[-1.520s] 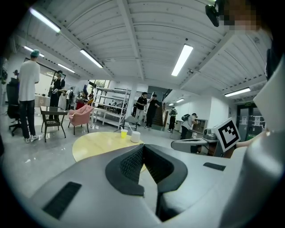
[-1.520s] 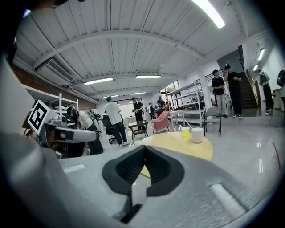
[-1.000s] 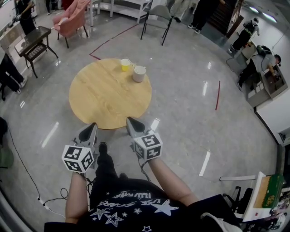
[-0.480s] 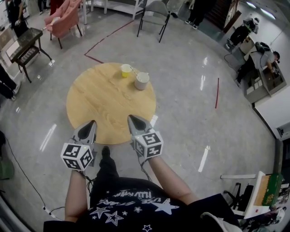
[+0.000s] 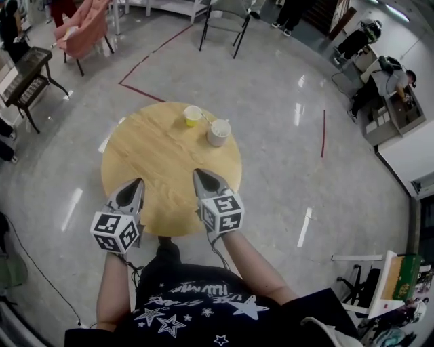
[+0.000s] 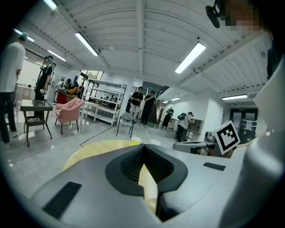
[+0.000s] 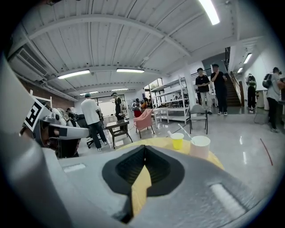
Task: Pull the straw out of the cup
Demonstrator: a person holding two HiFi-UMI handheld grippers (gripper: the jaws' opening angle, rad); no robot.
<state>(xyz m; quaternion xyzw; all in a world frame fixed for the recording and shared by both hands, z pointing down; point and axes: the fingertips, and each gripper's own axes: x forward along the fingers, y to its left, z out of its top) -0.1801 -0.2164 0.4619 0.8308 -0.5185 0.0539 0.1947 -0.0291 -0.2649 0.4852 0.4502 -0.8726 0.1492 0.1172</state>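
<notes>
A round wooden table (image 5: 146,156) carries a yellow cup (image 5: 193,116) and a white cup (image 5: 219,132) at its far right edge. In the right gripper view a thin straw (image 7: 185,132) leans out of the white cup (image 7: 200,146), and a second straw (image 7: 169,132) stands in the yellow cup (image 7: 177,140). My left gripper (image 5: 137,181) and right gripper (image 5: 197,173) hover side by side over the table's near edge, both shut with nothing in them. The cups are well ahead of both tips. The left gripper view shows both cups (image 6: 136,140) small beyond the closed jaws.
A pink armchair (image 5: 81,30) and a dark side table (image 5: 24,71) stand at the far left. A grey chair (image 5: 227,17) is behind the table. Red tape lines (image 5: 142,91) mark the shiny floor. People stand at a counter (image 5: 397,108) at the far right.
Both grippers have moved forward from just short of the table's near edge to over its top. The table and cups now sit closer and lower in the head view.
</notes>
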